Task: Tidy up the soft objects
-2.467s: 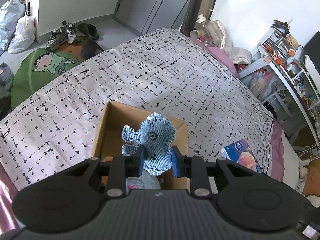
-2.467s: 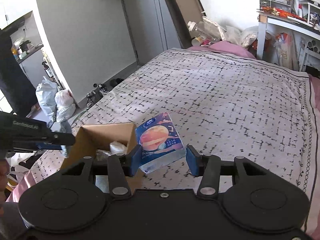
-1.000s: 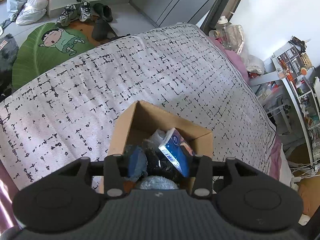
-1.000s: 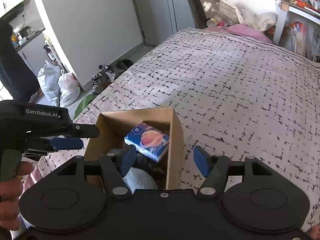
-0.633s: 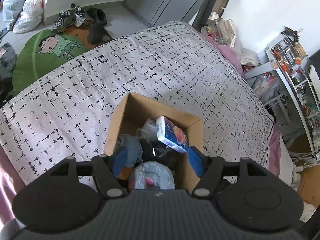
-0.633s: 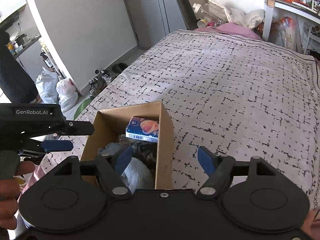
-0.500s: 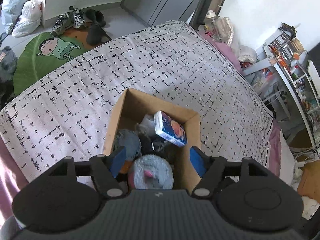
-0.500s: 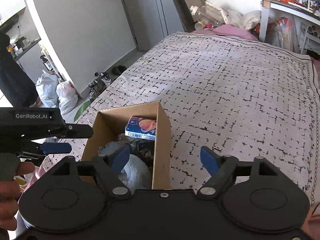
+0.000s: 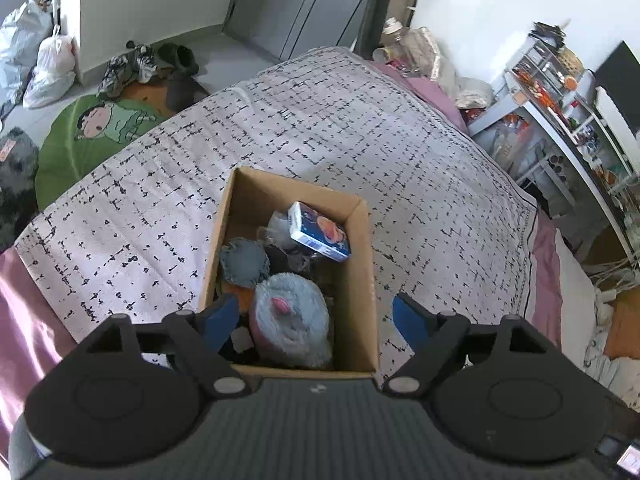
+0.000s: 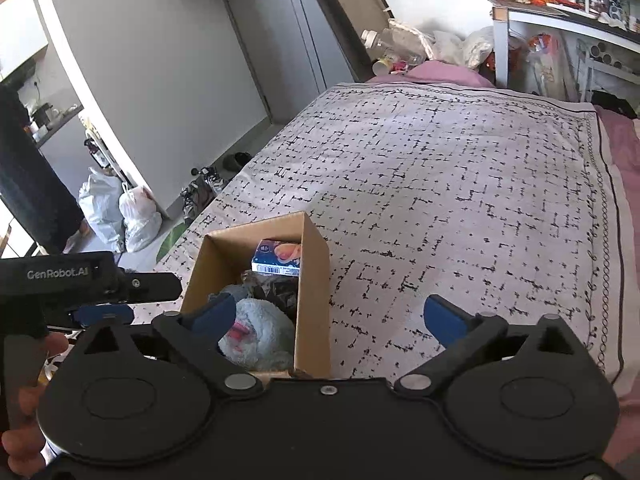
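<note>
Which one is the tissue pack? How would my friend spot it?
Find the cardboard box standing on the bed. The tissue pack lies tilted on top of the pile, at the far end. It is the only flat-sided thing there, dark blue with an orange picture, unlike the fluffy grey plush.

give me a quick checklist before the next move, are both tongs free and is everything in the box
1. Left tongs hold nothing: ok, jaws opening, nothing between the pads.
2. Right tongs hold nothing: ok, jaws opening, empty.
3. Blue tissue pack with orange planet print inside the brown cardboard box: ok, lying on top near the far end.
4. Fluffy grey-blue plush with pink patch inside the box: ok, at the near end.
5. Soft items left on the white black-flecked bedspread: ok, none in view.
6. Box upright: ok.
</note>
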Available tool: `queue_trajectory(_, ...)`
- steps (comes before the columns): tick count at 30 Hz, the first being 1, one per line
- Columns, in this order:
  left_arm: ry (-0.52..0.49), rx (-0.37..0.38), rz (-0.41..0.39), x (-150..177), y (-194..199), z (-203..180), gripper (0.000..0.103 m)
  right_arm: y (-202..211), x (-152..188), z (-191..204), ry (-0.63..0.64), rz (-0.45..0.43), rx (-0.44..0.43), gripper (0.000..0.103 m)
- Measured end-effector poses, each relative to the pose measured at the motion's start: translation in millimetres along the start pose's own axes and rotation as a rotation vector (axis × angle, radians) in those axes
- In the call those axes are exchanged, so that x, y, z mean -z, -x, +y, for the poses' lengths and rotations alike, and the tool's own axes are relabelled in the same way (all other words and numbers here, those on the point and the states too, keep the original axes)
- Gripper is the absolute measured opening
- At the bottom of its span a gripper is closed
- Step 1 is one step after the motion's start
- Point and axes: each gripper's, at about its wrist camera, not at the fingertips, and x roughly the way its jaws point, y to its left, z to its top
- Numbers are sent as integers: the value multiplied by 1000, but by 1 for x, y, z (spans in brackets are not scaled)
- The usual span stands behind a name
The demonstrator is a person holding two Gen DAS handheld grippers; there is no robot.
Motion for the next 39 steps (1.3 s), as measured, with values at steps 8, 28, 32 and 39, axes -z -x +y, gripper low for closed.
queue_trajectory(8, -42, 3, -44, 19, 26, -13, 92, 28, 7, -13, -37, -11, 11, 103)
queue_trajectory(28, -155, 7, -102, 64, 78, -39, 102, 92, 29, -30, -45, -51, 136, 103)
queue_trajectory(32, -164, 8, -107, 69, 88, -41, 102, 103, 30, -29, -19, -64, 145, 103)
queue_trajectory(39, -203, -8, -131, 76, 101, -48, 102, 116, 33, -30, 15, -64, 152, 103)
